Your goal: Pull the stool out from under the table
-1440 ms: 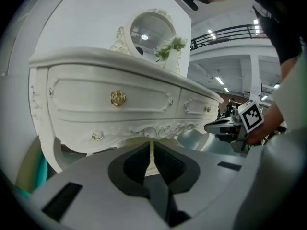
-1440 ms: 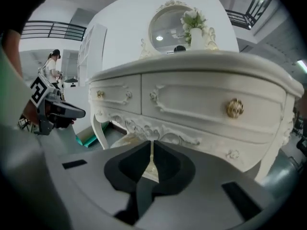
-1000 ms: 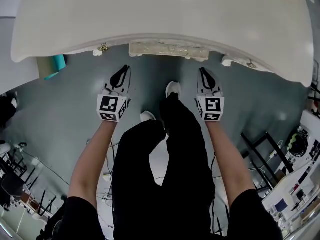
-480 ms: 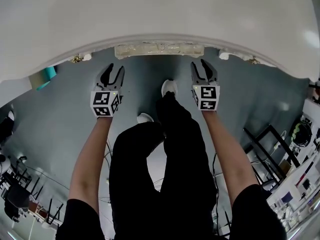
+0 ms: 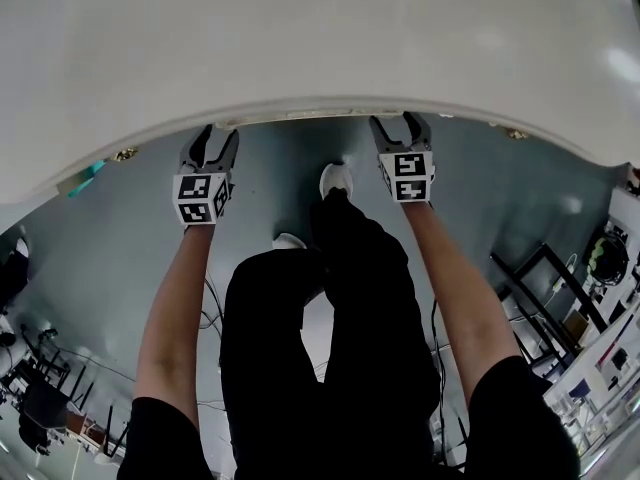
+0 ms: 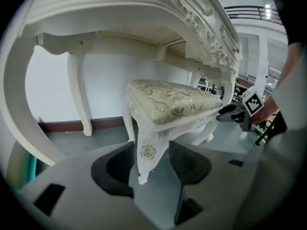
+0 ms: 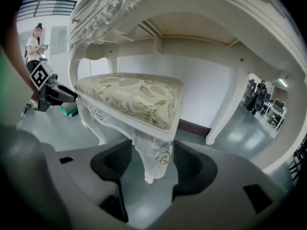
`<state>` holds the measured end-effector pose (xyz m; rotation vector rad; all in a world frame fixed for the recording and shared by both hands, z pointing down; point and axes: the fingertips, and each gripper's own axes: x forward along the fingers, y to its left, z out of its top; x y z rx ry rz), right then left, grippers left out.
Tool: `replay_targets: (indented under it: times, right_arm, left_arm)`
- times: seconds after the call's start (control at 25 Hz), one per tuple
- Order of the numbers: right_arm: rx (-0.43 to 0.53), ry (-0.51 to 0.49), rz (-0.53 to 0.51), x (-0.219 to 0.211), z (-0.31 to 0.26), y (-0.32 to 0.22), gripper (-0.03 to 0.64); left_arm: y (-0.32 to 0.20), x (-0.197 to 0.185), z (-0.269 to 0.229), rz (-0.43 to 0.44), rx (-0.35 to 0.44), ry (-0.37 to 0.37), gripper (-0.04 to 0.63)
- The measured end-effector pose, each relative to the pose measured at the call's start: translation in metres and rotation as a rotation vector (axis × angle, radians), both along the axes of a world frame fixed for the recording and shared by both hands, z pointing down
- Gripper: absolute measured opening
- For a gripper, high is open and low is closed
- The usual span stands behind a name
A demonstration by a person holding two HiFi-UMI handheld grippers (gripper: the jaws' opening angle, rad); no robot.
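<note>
A white carved stool with a cream and gold cushion [image 6: 172,104] [image 7: 134,97] stands under the white table [image 5: 300,48]. The tabletop hides it in the head view. My left gripper [image 5: 210,144] [image 6: 151,164] reaches under the table's edge. Its jaws are opening, with the stool's front leg [image 6: 146,152] standing between them and the pads not pressing on it. My right gripper [image 5: 400,124] [image 7: 151,162] is also opening, astride the stool's other front leg [image 7: 156,159]. Each gripper shows in the other's view, at the far front corner of the stool.
Curved table legs [image 6: 79,95] [image 7: 230,109] stand behind the stool near the wall. The person's legs and white shoes [image 5: 338,178] are on the grey floor between the grippers. A teal object [image 5: 90,168] lies at the left. Racks and cables [image 5: 540,288] crowd the right. A person [image 7: 34,44] stands in the background.
Both grippers moved forward to the table's edge and went from shut to open. The stool's front edge, visible before in the head view, is now hidden under the tabletop.
</note>
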<state>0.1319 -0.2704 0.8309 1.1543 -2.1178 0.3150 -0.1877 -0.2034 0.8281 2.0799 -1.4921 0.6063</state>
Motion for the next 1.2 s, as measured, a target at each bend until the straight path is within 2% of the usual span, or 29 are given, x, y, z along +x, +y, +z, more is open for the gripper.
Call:
replay_targets:
  times: [0.24, 0.44, 0.56, 0.76, 0.88, 1.0, 1.12, 1.2]
  right_arm:
    - [-0.035, -0.021, -0.027, -0.008, 0.005, -0.004, 0.272]
    - [-0.031, -0.053, -0.044, -0.007, 0.003, -0.008, 0.281]
    - [-0.028, -0.059, -0.052, -0.007, 0.002, -0.007, 0.284]
    - [-0.014, -0.066, -0.044, -0.007, 0.002, -0.01, 0.287]
    - [-0.017, -0.059, -0.043, -0.004, 0.005, -0.007, 0.291]
    - [-0.028, -0.066, -0.051, -0.001, 0.006, -0.004, 0.293]
    - [-0.029, -0.061, -0.05, -0.006, 0.002, -0.008, 0.291]
    - [-0.019, -0.038, -0.042, -0.004, 0.001, -0.007, 0.29]
  left_arm:
    - [-0.005, 0.011, 0.012, 0.045, -0.035, -0.041, 0.224]
    - [-0.014, 0.012, 0.01, 0.043, -0.02, -0.051, 0.23]
    - [-0.013, 0.014, 0.009, 0.08, -0.018, -0.074, 0.232]
    - [-0.015, 0.013, 0.013, 0.082, -0.024, -0.052, 0.256]
    - [-0.013, 0.023, 0.018, 0.062, -0.052, -0.058, 0.299]
    - [-0.021, 0.031, 0.02, 0.031, -0.03, -0.032, 0.318]
    - [-0.026, 0.024, 0.015, 0.051, 0.006, -0.048, 0.316]
    - [-0.025, 0.023, 0.013, 0.058, -0.001, -0.05, 0.314]
